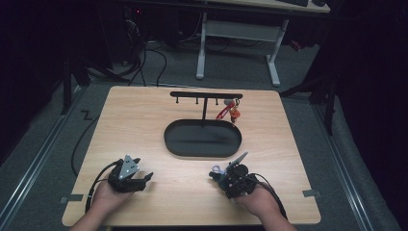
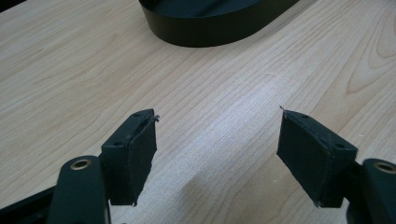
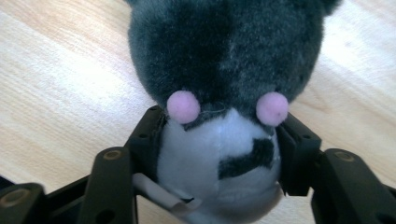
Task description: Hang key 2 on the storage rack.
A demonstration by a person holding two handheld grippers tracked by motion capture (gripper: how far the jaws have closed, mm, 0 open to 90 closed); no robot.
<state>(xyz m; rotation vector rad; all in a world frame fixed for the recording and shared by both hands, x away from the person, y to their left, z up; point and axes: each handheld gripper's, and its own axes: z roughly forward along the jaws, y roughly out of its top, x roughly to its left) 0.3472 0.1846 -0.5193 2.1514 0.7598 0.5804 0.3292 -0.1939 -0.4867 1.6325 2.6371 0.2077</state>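
The right gripper [image 1: 222,174] is near the front edge of the surface [image 1: 144,120], toward its right side, and its jaws press on both sides of a small plush toy [image 3: 224,93]. The toy has dark grey fur, a white belly and two pink pompoms, and it lies on the wood with a paper tag [image 3: 159,193] under it. In the right gripper view the pads sit against the white belly, so I judge the grasp is made but the toy is not yet lifted.

The left gripper [image 1: 139,180] rests near the front edge at the left side, with its jaws wide apart and nothing between them, only bare wood.

Behind both, in the middle of the surface, stands a black oval tray [image 1: 173,144] with a hook rack [image 1: 207,95] above it. A red keychain [image 1: 230,110] hangs on a hook at the right end of the rack.

The step in hand seems to be picking up the toy. The next move probably calls for a straight lift and a carry toward the tray or a free hook, keeping a firm hold, because the soft body can slip out.
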